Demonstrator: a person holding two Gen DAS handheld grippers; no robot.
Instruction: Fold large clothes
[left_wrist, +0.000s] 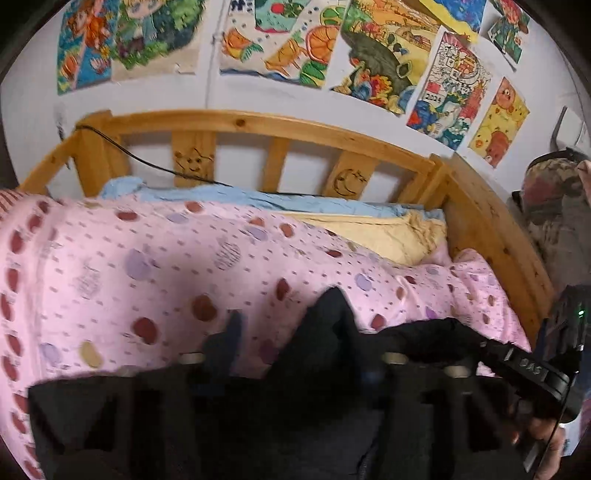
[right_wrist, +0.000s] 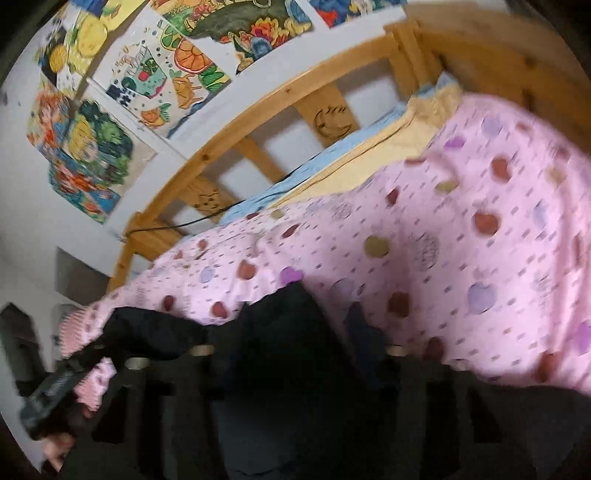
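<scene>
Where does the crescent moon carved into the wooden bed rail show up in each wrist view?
Left wrist: the crescent moon carving sits right of centre, on a slat of the wooden bed rail.
Right wrist: the carving is in the upper middle, tilted with the rail.
Shared landmark: the pale yellow pillow just below it.

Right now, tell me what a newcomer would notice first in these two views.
The pink dotted quilt fills the bed, with a dark garment bunched at its near edge between both grippers. Behind it stands a wooden headboard with carved star and moon, and bright children's drawings cover the wall above.
</scene>
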